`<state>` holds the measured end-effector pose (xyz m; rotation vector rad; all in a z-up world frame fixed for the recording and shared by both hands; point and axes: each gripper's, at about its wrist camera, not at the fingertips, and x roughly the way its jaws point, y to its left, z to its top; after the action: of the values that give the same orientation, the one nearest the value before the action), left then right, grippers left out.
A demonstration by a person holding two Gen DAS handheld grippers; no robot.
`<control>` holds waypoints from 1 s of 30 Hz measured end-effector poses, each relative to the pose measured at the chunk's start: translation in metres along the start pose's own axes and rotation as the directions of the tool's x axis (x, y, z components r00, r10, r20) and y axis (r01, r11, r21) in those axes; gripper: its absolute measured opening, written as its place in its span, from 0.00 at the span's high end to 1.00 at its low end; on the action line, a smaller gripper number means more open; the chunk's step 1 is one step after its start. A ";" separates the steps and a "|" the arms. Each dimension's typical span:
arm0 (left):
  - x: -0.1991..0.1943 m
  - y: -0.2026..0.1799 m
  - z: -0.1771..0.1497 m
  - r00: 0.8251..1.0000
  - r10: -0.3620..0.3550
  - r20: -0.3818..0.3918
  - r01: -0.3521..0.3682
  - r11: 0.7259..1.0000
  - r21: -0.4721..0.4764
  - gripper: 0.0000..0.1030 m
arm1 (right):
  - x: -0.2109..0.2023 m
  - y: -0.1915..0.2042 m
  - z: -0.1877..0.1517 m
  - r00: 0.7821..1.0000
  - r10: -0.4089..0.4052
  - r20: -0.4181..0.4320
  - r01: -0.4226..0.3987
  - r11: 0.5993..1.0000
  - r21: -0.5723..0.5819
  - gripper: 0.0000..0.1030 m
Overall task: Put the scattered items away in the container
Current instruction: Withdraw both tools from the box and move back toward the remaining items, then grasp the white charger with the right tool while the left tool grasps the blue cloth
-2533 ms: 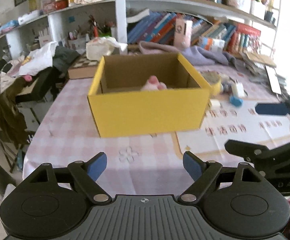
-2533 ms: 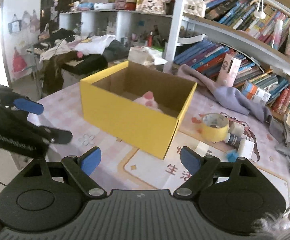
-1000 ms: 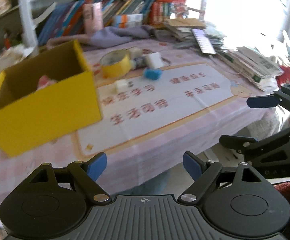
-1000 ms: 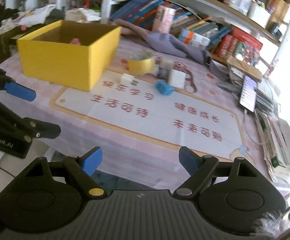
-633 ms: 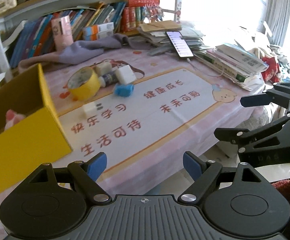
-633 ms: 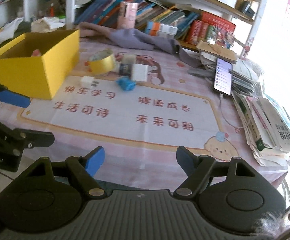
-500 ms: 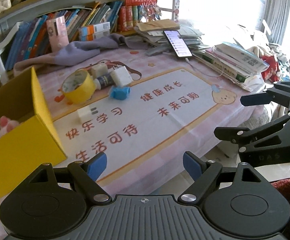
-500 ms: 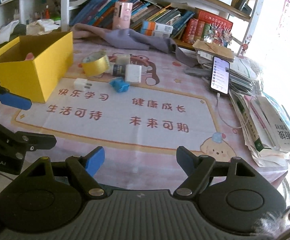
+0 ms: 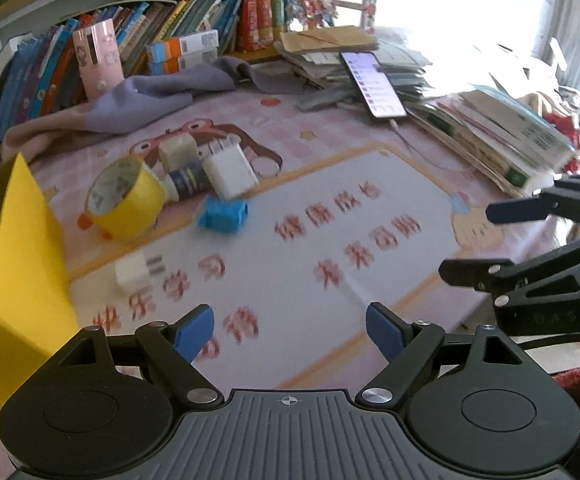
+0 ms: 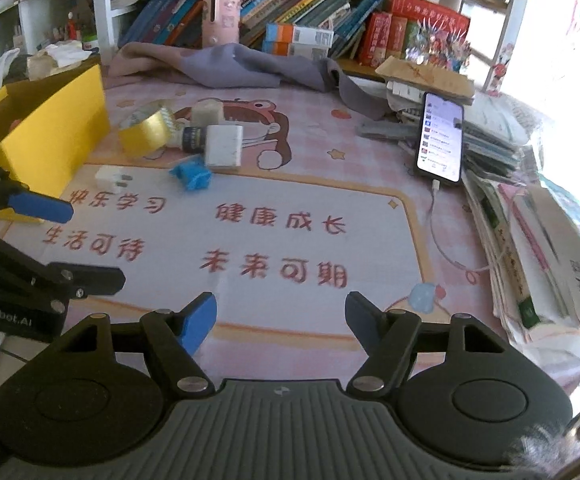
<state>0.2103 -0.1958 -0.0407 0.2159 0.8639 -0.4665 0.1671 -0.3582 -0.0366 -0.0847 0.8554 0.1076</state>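
A yellow cardboard box (image 9: 18, 248) (image 10: 54, 136) stands at the left of the table with a pink item inside. Beside it lie a yellow tape roll (image 9: 126, 200) (image 10: 144, 130), a small dark bottle (image 9: 188, 178) (image 10: 192, 138), a beige block (image 9: 178, 150), a white block (image 9: 230, 174) (image 10: 224, 148), a blue item (image 9: 224, 214) (image 10: 192, 174) and a small white plug (image 9: 138, 272) (image 10: 110, 178). My left gripper (image 9: 290, 330) is open and empty above the printed mat. My right gripper (image 10: 281, 318) holds nothing; its jaws are closing.
A phone (image 10: 441, 138) on a cable leans against stacked books and papers (image 10: 549, 232) at the right edge. A grey cloth (image 10: 226, 66) lies along the back under the bookshelf (image 10: 290, 8). The printed mat (image 10: 274, 236) covers the near middle of the table.
Both views swung right from the yellow box and moved in toward the scattered items. The right gripper's fingers have come closer together. The left gripper's opening looks the same.
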 end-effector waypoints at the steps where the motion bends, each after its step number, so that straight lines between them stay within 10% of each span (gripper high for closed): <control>1: 0.004 -0.002 0.005 1.000 0.015 -0.001 -0.015 1.000 -0.005 0.17 | 0.006 -0.008 0.005 1.000 0.016 -0.007 -0.016 1.000 0.003 0.33; 30: 0.070 -0.007 0.060 0.962 0.265 -0.070 -0.274 0.947 -0.168 0.17 | 0.106 -0.074 0.109 0.922 0.386 0.033 -0.385 0.922 -0.030 0.35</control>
<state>0.2862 -0.2452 -0.0566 0.1789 0.9007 -0.1280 0.3271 -0.4120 -0.0434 0.0660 0.8241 0.4892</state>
